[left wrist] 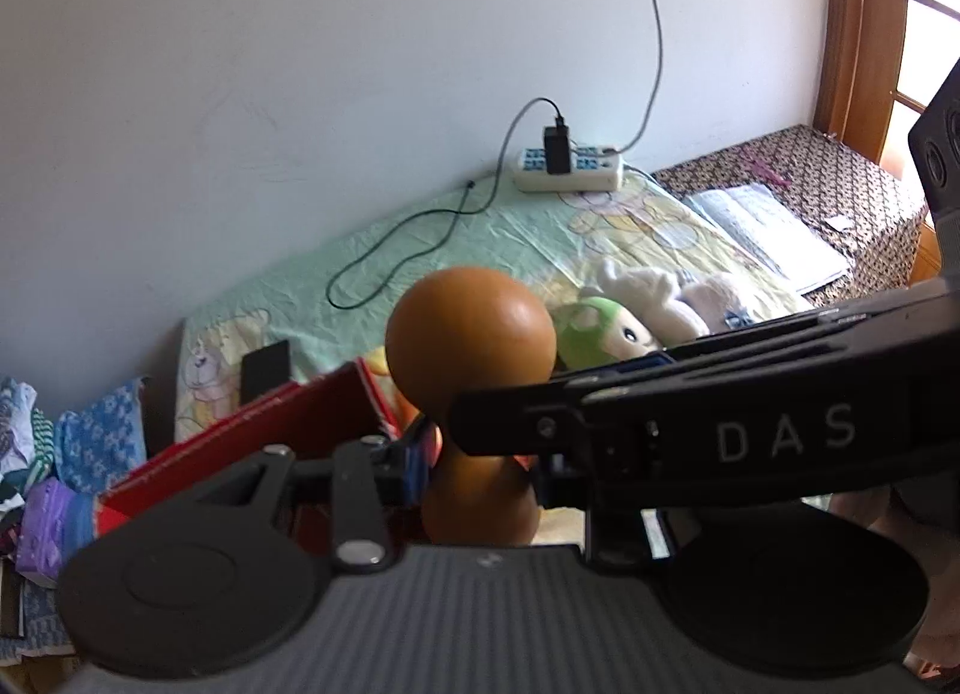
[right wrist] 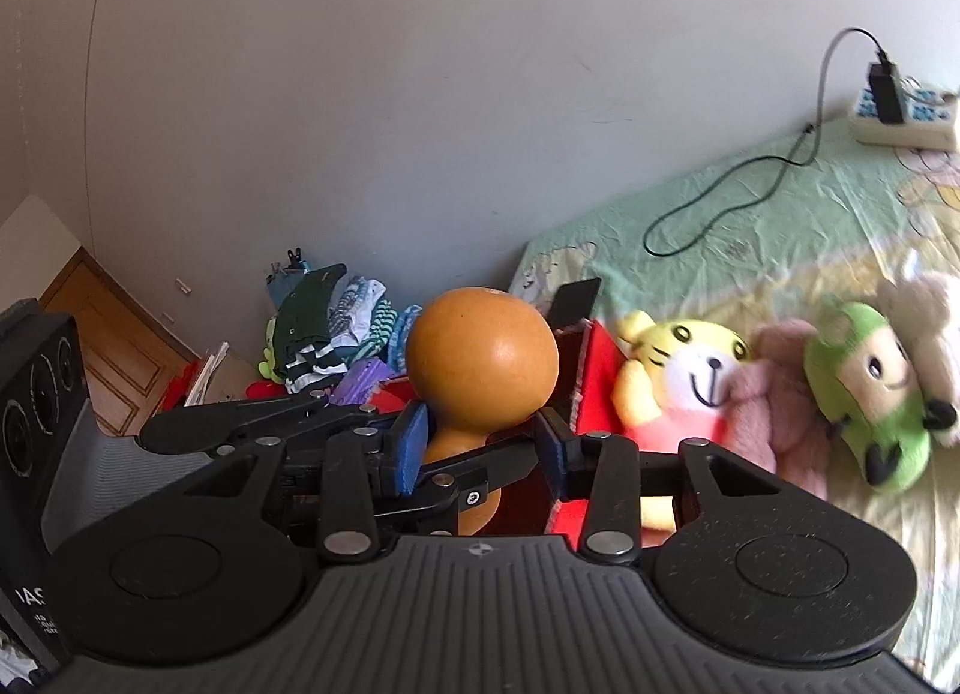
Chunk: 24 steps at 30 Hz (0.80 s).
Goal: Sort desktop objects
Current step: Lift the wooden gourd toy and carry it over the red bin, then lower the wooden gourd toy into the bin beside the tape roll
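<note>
1. The left gripper (left wrist: 480,466) is clamped on the narrow waist of an orange-brown gourd (left wrist: 470,346), its blue pads pressing in from both sides; the round head stands upright above the fingers.
2. The right gripper (right wrist: 483,445) reaches in from the other side at the same waist. Its blue fingertips (right wrist: 411,442) sit just beside the neck with a little room showing, so I cannot tell whether it grips or only brackets the gourd (right wrist: 482,364).
3. Just behind the gourd is a red box (right wrist: 591,382), open-topped.
4. Beside the box, on the green patterned sheet (right wrist: 750,214), lie a yellow tiger plush (right wrist: 684,388), a pink plush (right wrist: 774,394) and a green plush (right wrist: 864,394).
5. Farther back, a black phone (left wrist: 266,367) lies flat.
6. Farthest, against the wall, sits a white power strip (left wrist: 567,169).
</note>
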Available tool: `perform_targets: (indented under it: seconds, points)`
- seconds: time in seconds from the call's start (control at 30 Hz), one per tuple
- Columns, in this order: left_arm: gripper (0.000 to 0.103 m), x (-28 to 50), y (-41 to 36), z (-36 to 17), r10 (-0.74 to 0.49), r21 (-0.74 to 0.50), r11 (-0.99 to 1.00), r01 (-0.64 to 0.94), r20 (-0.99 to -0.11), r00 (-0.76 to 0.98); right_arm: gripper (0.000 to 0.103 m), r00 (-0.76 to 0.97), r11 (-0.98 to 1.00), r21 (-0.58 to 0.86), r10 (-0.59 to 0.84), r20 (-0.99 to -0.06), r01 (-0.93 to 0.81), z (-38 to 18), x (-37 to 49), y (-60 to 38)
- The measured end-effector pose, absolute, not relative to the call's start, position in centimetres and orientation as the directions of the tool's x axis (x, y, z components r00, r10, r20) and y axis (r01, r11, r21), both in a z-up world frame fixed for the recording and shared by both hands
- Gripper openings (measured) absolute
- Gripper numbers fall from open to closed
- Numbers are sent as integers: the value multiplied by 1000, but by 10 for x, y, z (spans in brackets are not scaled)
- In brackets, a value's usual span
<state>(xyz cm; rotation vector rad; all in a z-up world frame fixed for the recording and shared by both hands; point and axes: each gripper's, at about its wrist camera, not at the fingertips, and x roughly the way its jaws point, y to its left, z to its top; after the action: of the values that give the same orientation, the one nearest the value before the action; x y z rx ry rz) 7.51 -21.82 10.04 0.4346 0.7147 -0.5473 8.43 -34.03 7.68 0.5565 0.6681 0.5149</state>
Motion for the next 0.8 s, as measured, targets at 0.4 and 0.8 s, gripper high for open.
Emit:
perform_targets:
  seconds: [0.4,0.8]
  points:
    - [26,156,-109,68,-250,91,870,485,-767,591,42,463,756,586,648,-605,-293,28,176,-231]
    - [27,206,-87,-24,-236,-35,886,463,-893,384,41,295,799,554,601,-743,-233,-34,216,-204]
